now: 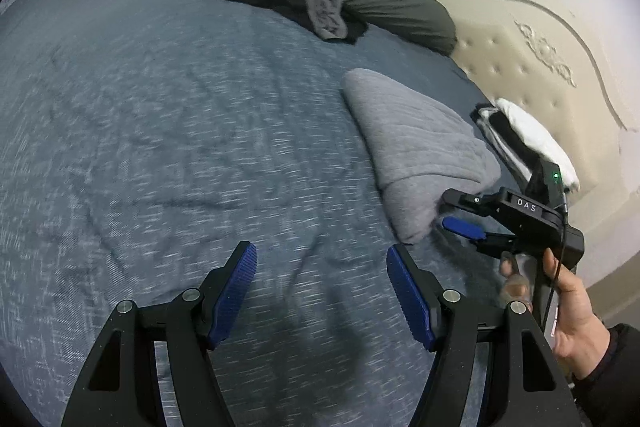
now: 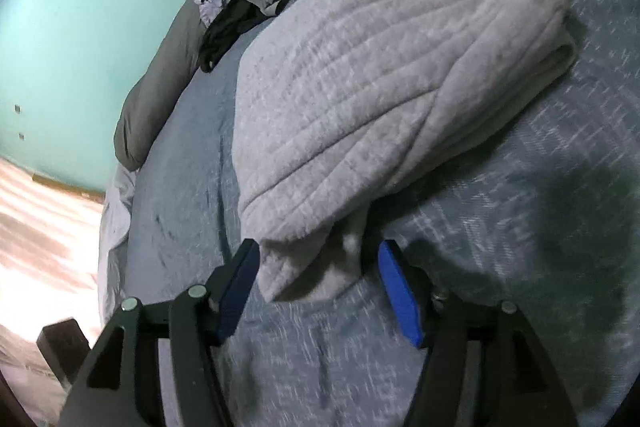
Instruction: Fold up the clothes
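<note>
Left hand-held gripper (image 1: 322, 291): fingers spread wide, empty, above the bare blue bedspread (image 1: 160, 147). Folded grey garment (image 2: 380, 67): lies flat on the bedspread, to the right. Right hand-held gripper (image 2: 318, 291): fingers wide apart, straddling the garment's near corner, not closed on it.

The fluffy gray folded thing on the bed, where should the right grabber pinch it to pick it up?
Probably at the narrow corner of the gray folded garment nearest the right gripper. That end tapers and already lies between the open jaws, so coming straight forward along the bedspread and closing there suits its pose. The far end is thick, stacked layers, harder to pinch.
</note>
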